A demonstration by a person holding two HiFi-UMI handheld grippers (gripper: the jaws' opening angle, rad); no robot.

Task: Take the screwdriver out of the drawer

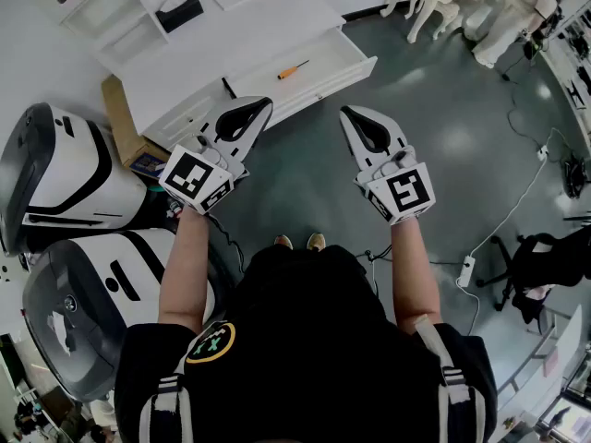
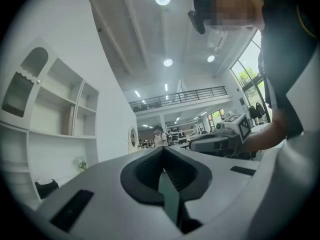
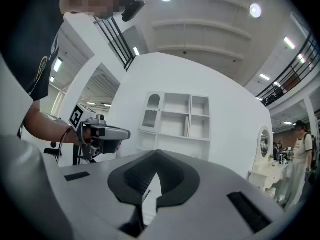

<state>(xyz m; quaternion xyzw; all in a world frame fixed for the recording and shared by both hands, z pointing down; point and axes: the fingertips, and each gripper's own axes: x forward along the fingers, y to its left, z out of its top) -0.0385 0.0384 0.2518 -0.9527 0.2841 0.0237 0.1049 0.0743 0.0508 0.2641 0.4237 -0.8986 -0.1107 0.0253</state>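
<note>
left gripper (image 1: 261,105) and right gripper (image 1: 347,113) hover side by side, both sets of jaws together. screwdriver (image 1: 294,69) lies in the open drawer (image 1: 355,65).

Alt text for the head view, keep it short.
Seen from above, a person holds the left gripper and the right gripper side by side over a grey floor, both shut and empty. Ahead, an orange-handled screwdriver lies in the open drawer of a white desk.
</note>
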